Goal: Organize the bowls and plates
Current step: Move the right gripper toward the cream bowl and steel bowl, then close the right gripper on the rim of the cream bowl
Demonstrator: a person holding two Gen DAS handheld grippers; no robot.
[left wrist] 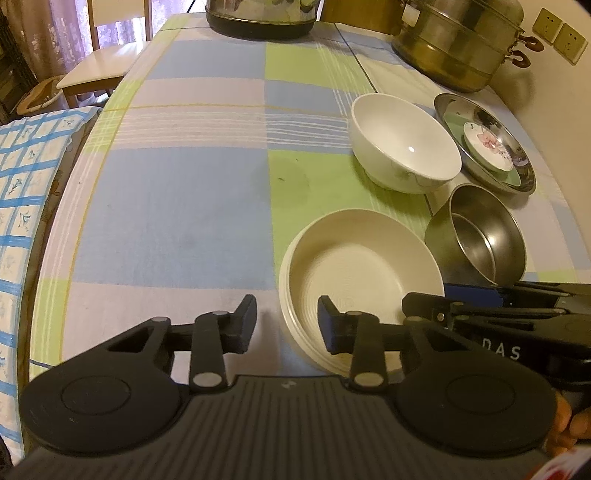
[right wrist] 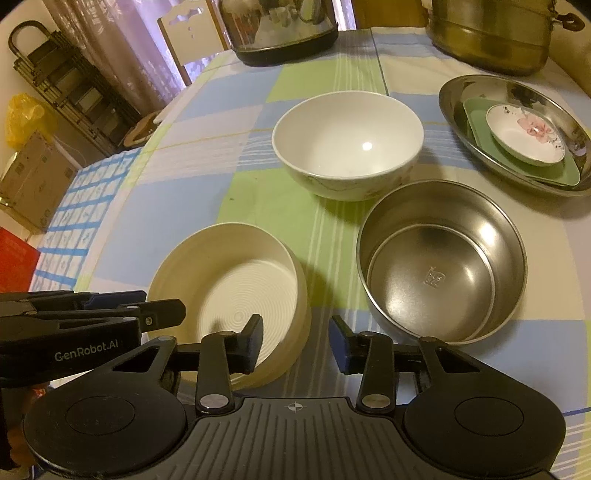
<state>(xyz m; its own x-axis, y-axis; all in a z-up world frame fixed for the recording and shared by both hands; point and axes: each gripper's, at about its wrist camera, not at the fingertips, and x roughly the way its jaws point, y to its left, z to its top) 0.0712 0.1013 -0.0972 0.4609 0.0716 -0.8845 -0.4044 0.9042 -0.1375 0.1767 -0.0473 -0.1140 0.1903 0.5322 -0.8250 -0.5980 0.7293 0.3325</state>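
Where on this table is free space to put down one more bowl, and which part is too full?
Free: the wide tablecloth left of the white bowl and the cream dish stack, reaching to the kettle base. Crowded: the right side, where the steel bowls, the steel tray and the steamer pot stand close together.

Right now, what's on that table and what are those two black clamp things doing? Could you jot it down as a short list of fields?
surface: table with checked cloth
cream ridged dish: nearest, a stack by its layered rim
white bowl: behind it, empty
steel bowl: smaller steel bowl nested inside
steel tray: holds green plate and flowered saucer
left gripper: straddles dish's left rim, not yet pressing
right gripper: straddles dish's right rim, not yet pressing
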